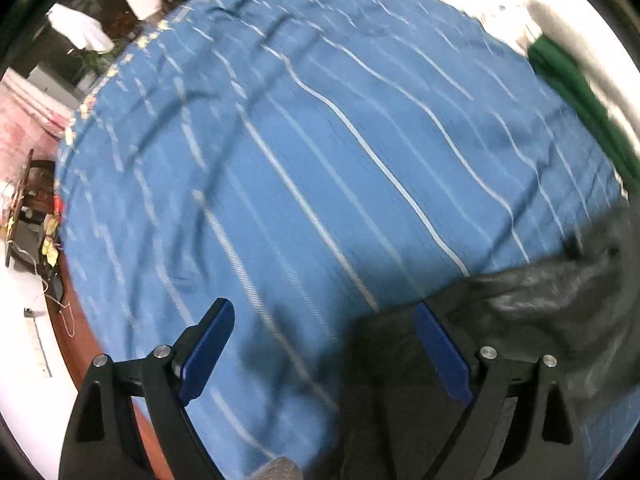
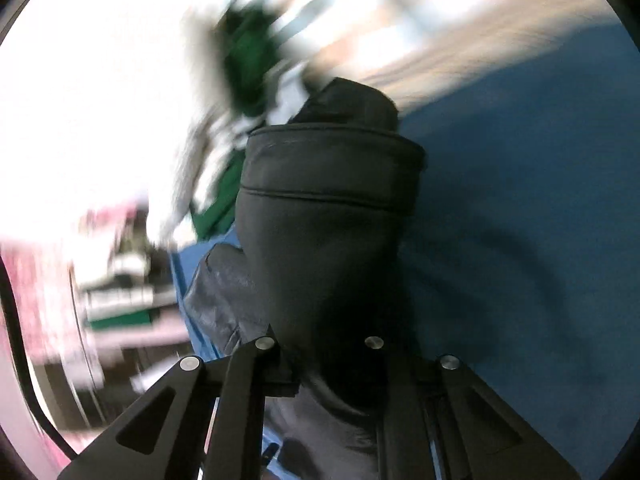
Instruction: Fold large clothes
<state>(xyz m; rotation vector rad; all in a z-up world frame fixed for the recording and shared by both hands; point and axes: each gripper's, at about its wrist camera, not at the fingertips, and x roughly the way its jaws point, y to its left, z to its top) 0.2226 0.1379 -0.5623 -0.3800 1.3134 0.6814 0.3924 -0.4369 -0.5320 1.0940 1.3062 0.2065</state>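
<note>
The left gripper (image 1: pixel 324 344) is released: its two blue-padded fingers (image 1: pixel 208 354) stand wide apart above a blue bedsheet with thin white stripes (image 1: pixel 304 152), and nothing lies between them. The sheet is wrinkled and fills most of the left wrist view. A dark grey, slightly glossy garment (image 1: pixel 532 320) lies on the sheet at the lower right of that view, with its edge reaching beneath the right-hand finger; contact between finger and fabric cannot be confirmed. A green cloth item (image 1: pixel 580 96) sits at the far right edge of the sheet, well apart from the gripper. A brown wooden bed edge (image 1: pixel 80 332) borders the sheet on the left. The right gripper (image 2: pixel 320 344) is clenched on the same dark garment (image 2: pixel 328 216), which rises between the fingers and covers their tips. A stitched hem band of the garment (image 2: pixel 332 160) faces the right wrist camera. The blue sheet (image 2: pixel 520 240) lies behind the garment, and the rest of that view is heavily blurred.
</note>
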